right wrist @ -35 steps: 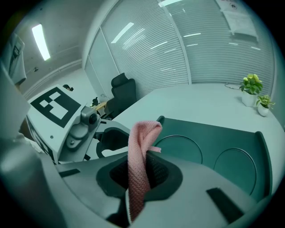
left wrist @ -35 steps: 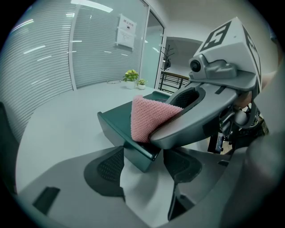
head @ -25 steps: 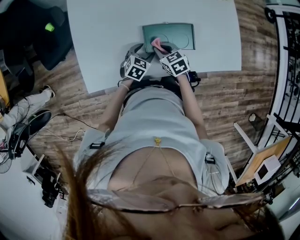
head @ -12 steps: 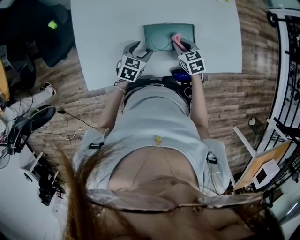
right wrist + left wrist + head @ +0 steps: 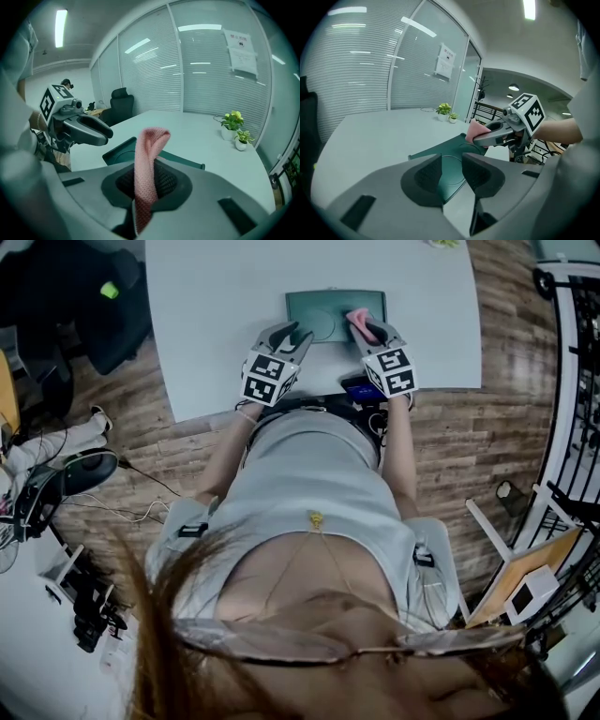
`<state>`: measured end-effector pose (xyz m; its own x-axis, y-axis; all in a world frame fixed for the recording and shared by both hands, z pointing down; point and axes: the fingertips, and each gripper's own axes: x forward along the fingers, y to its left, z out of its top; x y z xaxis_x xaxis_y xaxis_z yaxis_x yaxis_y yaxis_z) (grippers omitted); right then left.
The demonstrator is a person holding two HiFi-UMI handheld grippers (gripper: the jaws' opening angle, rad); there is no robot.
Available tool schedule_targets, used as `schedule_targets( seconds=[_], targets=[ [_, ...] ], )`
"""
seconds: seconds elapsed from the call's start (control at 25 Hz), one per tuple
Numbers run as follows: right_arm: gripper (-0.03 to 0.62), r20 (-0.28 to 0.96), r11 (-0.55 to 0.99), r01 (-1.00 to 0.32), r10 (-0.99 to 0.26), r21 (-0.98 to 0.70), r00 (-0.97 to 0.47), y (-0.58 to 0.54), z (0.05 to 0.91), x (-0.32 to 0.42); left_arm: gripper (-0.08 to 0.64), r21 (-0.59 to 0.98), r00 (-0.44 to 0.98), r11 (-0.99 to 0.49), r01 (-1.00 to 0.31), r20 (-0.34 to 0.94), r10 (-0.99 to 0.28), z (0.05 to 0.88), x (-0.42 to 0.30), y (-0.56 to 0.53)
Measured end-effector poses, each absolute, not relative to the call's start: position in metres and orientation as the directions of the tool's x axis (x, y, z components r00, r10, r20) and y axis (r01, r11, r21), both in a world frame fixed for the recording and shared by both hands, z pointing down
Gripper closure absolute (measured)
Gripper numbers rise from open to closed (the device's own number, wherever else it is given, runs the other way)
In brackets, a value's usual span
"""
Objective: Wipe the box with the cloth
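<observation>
A dark green box (image 5: 323,306) is seen lying flat on a white table (image 5: 216,306), close to the table's near edge and in front of the person. A pink cloth (image 5: 150,150) is clamped between the jaws of the right gripper (image 5: 367,331); in the right gripper view the cloth is pinched at the pads, with a folded loop standing up above them and a strip hanging below. In the head view the cloth is held over the right part of the box lid, though contact with the lid cannot be made out. The left gripper (image 5: 452,161) is held at the box's near left corner, its jaws pointed down and forward. Its jaws have just been closing and are now set partly apart; nothing is gripped between them, and only the box lid, with a thin circle marked on it, is seen beyond the gap. Whether that gripper touches the box cannot be told. Two small potted plants (image 5: 233,124) are set at the far side of the table, well apart from the box. A black office chair (image 5: 121,105) is placed beyond the table, against a wall of glass panels with blinds.
</observation>
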<state>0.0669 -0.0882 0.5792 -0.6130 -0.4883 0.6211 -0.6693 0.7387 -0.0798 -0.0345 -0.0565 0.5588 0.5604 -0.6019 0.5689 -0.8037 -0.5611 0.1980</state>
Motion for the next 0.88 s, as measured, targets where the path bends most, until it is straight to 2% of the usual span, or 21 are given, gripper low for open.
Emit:
schedule_targets(
  seconds=[0.28,0.88],
  targets=[
    [0.549,0.505,0.777,-0.625,-0.513,-0.071,-0.695,-0.086,0.543,0.058,0.490,0.203,0.576,-0.562,-0.802,0.511,-0.638,0.537,-0.021,-0.063],
    [0.551,0.215,0.818,-0.574,-0.567,0.035,-0.795,-0.088,0.431,0.047,0.518,0.135,0.606,-0.596,-0.791,0.298,-0.737,0.431,0.002,-0.083]
  ],
)
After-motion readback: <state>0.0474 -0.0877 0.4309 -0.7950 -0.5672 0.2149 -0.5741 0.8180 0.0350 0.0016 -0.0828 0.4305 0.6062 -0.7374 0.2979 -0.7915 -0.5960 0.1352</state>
